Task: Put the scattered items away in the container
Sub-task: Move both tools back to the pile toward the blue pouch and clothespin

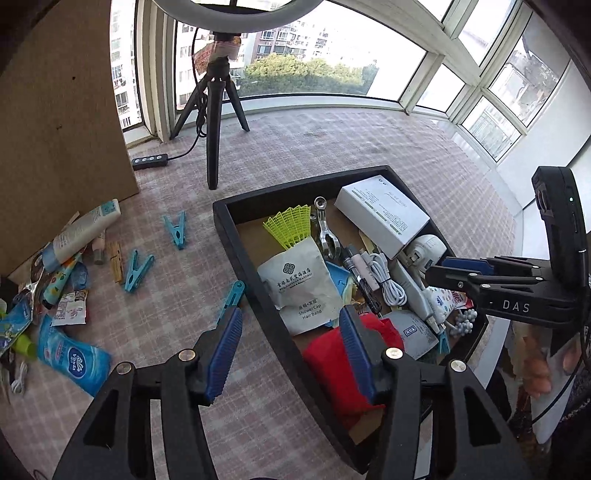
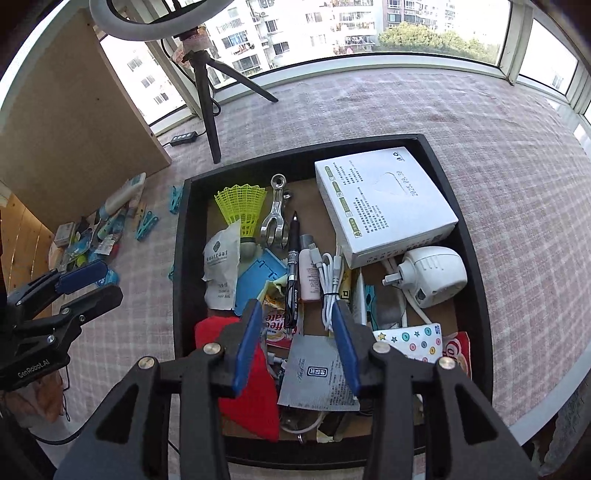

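your left gripper (image 1: 291, 354) straddles the tray (image 1: 221, 218) rim, jaws apart & empty, right gripper (image 2: 295, 345) over the tray w/ jaws apart too, prob post-drop, while clips (image 1: 137, 270) & packets (image 1: 70, 354) lie loose left of it.

Black tray (image 2: 181, 236) full; clothespins (image 1: 137, 270) outside.

ring light (image 1: 255, 5): cut off by top edge | red cloth (image 2: 255, 387): partly behind fingers (image 2: 245, 347)
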`<state>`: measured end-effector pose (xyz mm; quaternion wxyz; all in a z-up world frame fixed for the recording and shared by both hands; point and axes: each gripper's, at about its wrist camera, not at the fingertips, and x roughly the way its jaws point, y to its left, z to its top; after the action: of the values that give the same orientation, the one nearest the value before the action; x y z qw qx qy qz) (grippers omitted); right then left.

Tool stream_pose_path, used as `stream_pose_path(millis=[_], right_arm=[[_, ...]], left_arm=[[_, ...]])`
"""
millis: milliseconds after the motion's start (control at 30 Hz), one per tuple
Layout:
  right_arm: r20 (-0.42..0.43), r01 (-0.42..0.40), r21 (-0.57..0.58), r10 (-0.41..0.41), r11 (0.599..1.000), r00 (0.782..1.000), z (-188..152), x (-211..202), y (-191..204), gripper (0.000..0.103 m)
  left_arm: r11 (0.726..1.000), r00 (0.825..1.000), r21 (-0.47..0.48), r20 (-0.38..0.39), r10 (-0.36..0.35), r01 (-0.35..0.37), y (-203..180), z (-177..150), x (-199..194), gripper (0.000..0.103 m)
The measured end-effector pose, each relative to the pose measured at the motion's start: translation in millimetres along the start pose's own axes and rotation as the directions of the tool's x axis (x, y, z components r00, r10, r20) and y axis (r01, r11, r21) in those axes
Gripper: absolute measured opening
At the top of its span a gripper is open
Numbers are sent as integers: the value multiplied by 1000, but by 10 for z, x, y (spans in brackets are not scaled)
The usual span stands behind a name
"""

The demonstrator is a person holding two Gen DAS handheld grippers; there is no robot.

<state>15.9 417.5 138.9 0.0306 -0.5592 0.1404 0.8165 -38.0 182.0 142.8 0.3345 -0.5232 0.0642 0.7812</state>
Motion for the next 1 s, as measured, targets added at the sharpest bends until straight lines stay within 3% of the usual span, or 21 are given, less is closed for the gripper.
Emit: stream_pose_path(millis=[400,733,1000], right_arm=[[-21,-59,-120,57,991,998,106,195,678,39],[-56,-124,-211,115,969,992,257,489,1379,39],[-136,-195,-175,173,965,975,489,979,1960,42]], left_arm=[[969,988,-198,1,152,-149,990,-322,-174,52],[896,976,-388,-68,205,-216,1729,-614,-151,53],[825,972,-513,-106,211,-235,2115,-773,-33,54]])
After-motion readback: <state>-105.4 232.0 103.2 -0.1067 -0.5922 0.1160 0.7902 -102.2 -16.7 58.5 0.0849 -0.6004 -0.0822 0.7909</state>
